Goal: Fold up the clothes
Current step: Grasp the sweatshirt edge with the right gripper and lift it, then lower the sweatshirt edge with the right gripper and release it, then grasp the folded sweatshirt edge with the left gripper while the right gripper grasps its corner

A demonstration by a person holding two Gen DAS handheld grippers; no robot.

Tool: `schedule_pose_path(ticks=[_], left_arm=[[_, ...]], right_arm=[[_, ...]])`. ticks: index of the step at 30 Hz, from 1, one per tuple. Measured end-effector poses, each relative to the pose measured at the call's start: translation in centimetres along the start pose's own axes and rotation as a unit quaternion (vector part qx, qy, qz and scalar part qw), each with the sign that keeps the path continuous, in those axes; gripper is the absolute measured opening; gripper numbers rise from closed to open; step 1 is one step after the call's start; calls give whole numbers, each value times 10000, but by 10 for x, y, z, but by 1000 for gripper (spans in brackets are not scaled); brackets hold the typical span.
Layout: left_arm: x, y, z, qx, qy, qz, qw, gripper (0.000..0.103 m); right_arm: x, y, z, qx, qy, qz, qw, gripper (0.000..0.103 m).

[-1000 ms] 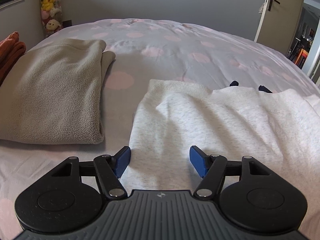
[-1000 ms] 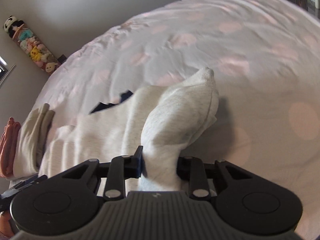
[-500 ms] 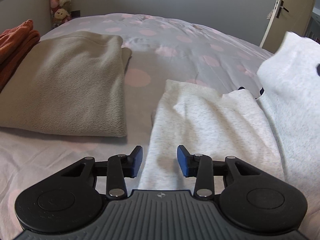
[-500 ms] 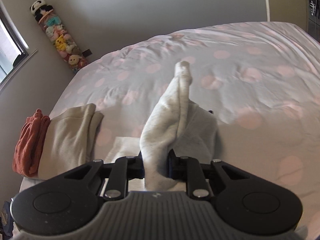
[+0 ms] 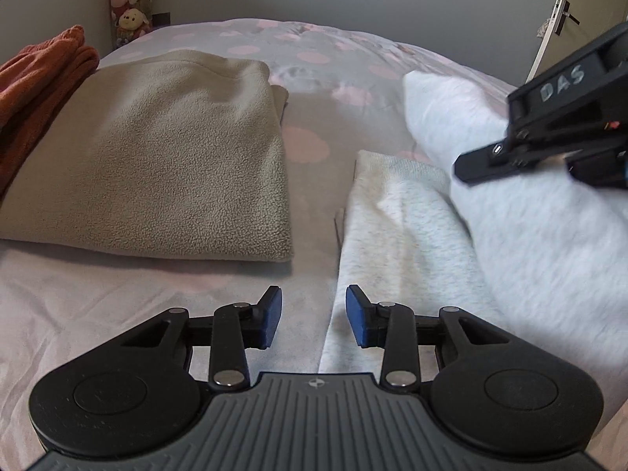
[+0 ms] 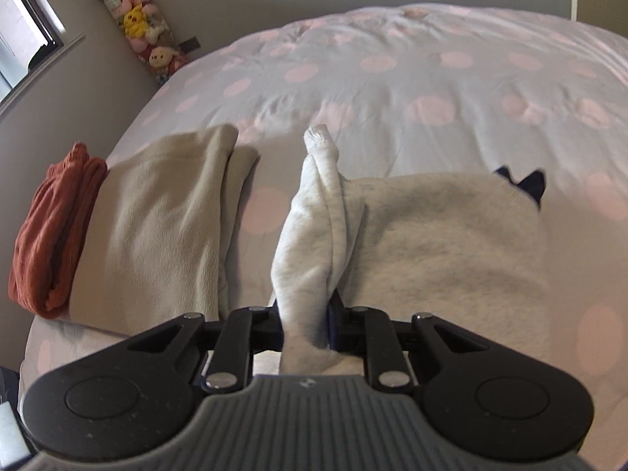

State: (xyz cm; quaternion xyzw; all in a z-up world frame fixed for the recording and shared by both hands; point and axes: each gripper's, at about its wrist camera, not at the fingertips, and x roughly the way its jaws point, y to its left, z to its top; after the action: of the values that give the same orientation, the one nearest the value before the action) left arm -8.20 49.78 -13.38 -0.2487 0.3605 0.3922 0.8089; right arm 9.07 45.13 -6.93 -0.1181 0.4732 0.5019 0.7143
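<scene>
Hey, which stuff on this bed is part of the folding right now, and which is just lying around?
In the job:
- light grey sweatshirt, sleeve pinched in the right claw
- left claw, open at its edge

Lying about:
- folded beige fleece
- folded rust-orange garment
- plush toys in the corner

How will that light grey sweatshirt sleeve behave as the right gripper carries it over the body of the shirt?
Probably floppy: the sleeve folds and creases beyond the right gripper, its cuff trailing. Likely light, since a pinch between the fingers holds it up. The fleecy knit looks grippy, so it should stay put once laid on the sweatshirt, though it may bunch.
</scene>
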Motion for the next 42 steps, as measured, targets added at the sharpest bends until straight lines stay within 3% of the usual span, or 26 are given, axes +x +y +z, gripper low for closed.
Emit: schedule_pose_path(ticks=[8,12,18,20,22,25,29,37,42], left_arm=[[3,-4,-2,52,107,6,9999,34],[2,-3,-3,15,142,5,9999,34],[-9,3,-3,-24,74,31,10000,34],[-12,6,-2,-63,49,36,10000,34],[-14,10,-1,-120,29,34,9999,34],[-19,16,0,-227,3,15,9997,34],[-27,28,0,-403,-69,-8,9992,34],[-63,50,-6,-856,-486,-40,9951,34],[-87,51,-9,-1202,-837,-648,9871,36]], right_arm=[[11,6,-14,-46,171,239,9996,23],[1,5,-16,12,167,459,9988,39],[-15,2,-20,117,144,813,9965,49],[-30,2,-21,227,43,1060,9941,51],[-46,5,-21,182,-111,1282,9915,59],[-72,10,-27,-44,-305,1348,9904,60],[-96,-2,-43,-102,-540,1195,9913,60],[-116,-40,-115,-525,-852,294,9945,60],[-119,-57,-160,-830,-892,-117,9925,60]])
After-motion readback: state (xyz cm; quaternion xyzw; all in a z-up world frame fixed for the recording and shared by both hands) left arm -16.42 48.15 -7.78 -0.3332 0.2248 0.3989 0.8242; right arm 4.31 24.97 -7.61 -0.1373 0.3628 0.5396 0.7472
